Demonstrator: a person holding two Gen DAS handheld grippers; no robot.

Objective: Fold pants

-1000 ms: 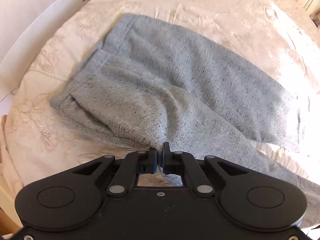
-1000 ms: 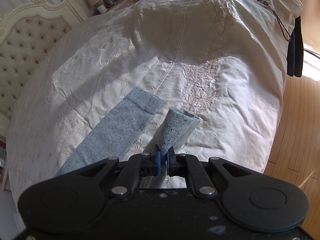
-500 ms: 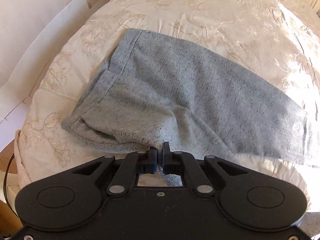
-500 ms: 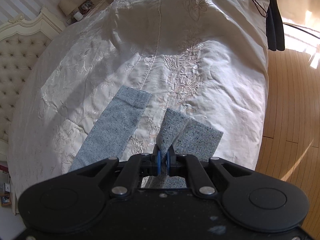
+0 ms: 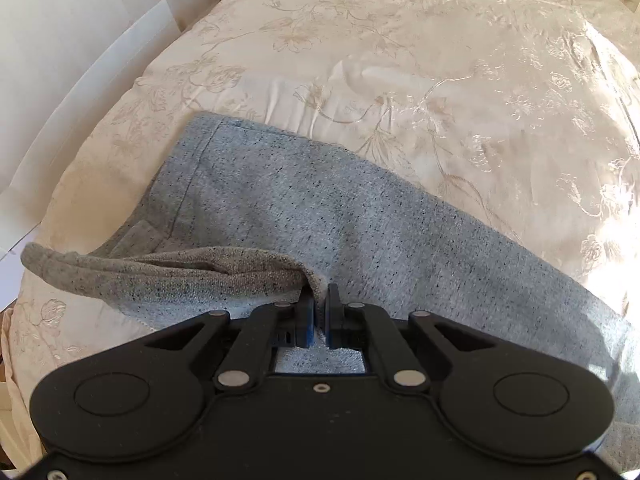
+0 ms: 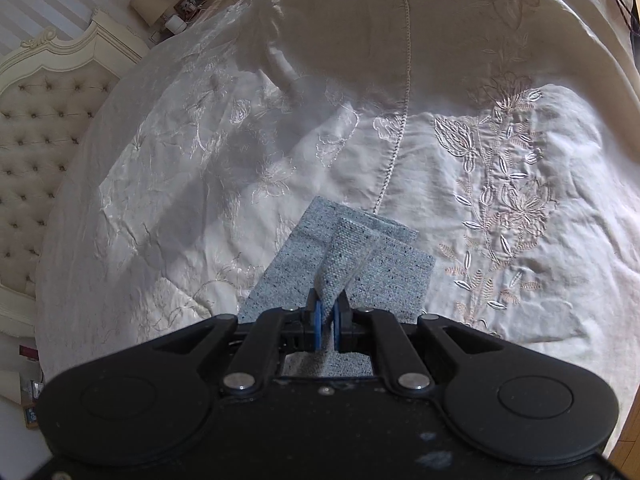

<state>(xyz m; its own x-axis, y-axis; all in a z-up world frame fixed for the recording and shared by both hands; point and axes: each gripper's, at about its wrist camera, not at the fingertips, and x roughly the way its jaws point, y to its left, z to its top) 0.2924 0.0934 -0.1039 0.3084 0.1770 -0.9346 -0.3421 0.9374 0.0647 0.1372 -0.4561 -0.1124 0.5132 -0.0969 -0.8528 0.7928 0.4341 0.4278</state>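
Note:
Grey speckled pants (image 5: 304, 216) lie on a cream embroidered bedspread (image 5: 440, 60). In the left wrist view my left gripper (image 5: 319, 294) is shut on the waistband edge, which is lifted and stretches away to the left as a taut ridge over the flat half beneath. In the right wrist view my right gripper (image 6: 328, 300) is shut on a leg cuff (image 6: 346, 256), holding it up above the other leg end (image 6: 348, 240) that lies flat on the bed. The middle of the pants is hidden behind both gripper bodies.
A tufted headboard (image 6: 44, 120) and a nightstand with a lamp (image 6: 150, 8) stand at the left in the right wrist view. The bed's edge and a white wall (image 5: 60, 60) are at the left in the left wrist view. Wooden floor (image 6: 628, 432) shows bottom right.
Both grippers carried their held edges across over the flat half of the pants: the waistband now hangs lifted over the lower layer, and the held cuff now sits above the other leg end.

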